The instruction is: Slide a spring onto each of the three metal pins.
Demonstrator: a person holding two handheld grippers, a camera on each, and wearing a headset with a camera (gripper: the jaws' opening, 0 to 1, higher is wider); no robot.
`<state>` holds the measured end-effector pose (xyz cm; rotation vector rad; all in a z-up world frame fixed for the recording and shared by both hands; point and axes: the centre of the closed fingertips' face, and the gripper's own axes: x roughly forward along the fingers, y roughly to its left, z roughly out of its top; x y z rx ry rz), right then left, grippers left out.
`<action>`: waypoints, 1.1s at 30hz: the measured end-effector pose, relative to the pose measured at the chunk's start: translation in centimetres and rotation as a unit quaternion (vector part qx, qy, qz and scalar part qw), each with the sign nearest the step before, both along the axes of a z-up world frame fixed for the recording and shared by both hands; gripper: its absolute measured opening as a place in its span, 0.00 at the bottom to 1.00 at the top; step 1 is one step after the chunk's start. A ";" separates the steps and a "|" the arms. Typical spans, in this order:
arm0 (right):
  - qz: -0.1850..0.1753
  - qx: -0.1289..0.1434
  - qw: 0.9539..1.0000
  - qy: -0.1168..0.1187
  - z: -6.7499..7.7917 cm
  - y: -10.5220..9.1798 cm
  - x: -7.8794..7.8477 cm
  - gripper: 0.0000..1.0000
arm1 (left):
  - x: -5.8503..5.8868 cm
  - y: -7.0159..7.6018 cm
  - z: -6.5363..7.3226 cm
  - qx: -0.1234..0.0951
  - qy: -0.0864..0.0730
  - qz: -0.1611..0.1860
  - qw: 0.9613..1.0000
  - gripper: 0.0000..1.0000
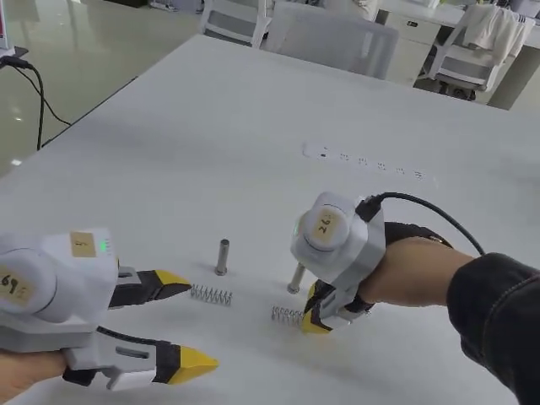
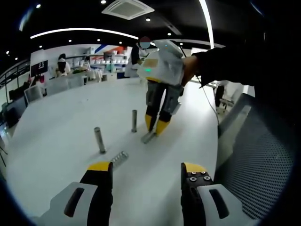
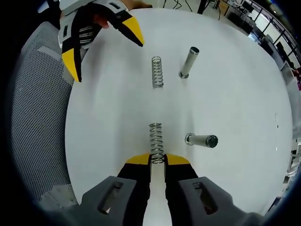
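**Right gripper nipped on one spring; left gripper wide open, holding nothing**

Hidden or unclear:
- In the head view the right gripper (image 3: 156,159) has its white housing over its own jaws. Only yellow tips show there, low against the table (image 1: 253,126).
- Pin 2 (image 1: 295,278) stands just behind that housing with its top covered. I cannot tell whether it touches the housing.
- The near end of the held spring (image 3: 156,136) is lost between the jaws.
- The hand on the left gripper (image 1: 186,321) is cut off at the frame's corner.

Grippers:
- Right: jaws almost together, pinching the end coils of the held spring. The rest of the spring lies flat on the table, pointing away from the gripper.
- Left: jaws spread far apart with nothing between them, hovering near the table edge. Its tips point toward the loose spring (image 1: 211,294).

Task items:
- Loose spring: lies flat on bare table, just in front of pin 1 (image 1: 222,257) and apart from it.
- Pin 1: stands upright on its own.
- Pin 2: stands beside the held spring.
- Neither of these pins carries a spring.

Materials and shapes:
- Pins are plain grey metal cylinders, dull-shiny.
- Springs are fine, close-wound wire coils, silvery.
- Jaws are black with yellow wedge tips, and the housings are smooth white plastic.
- The table is matte white, with a recessed socket strip (image 1: 363,159) further back.
- A black cable (image 1: 422,202) loops from the right gripper.
- A grey mesh chair (image 3: 37,117) sits at the table's edge.
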<state>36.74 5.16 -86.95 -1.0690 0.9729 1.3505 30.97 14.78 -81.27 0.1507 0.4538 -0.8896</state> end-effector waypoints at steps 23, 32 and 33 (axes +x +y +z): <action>0.029 0.032 0.999 0.015 3.3 2.2 -4.3 0.08 | -0.4 -1.8 0.1 -0.002 -0.004 -0.039 0.999 0.44; 0.056 0.045 0.997 0.015 4.8 4.0 -5.9 0.08 | -0.7 -2.2 0.3 -0.001 -0.009 -0.056 0.998 0.35; 0.060 0.044 0.997 0.015 4.9 4.1 -6.1 0.08 | -0.7 -2.2 0.3 0.000 -0.010 -0.058 0.998 0.33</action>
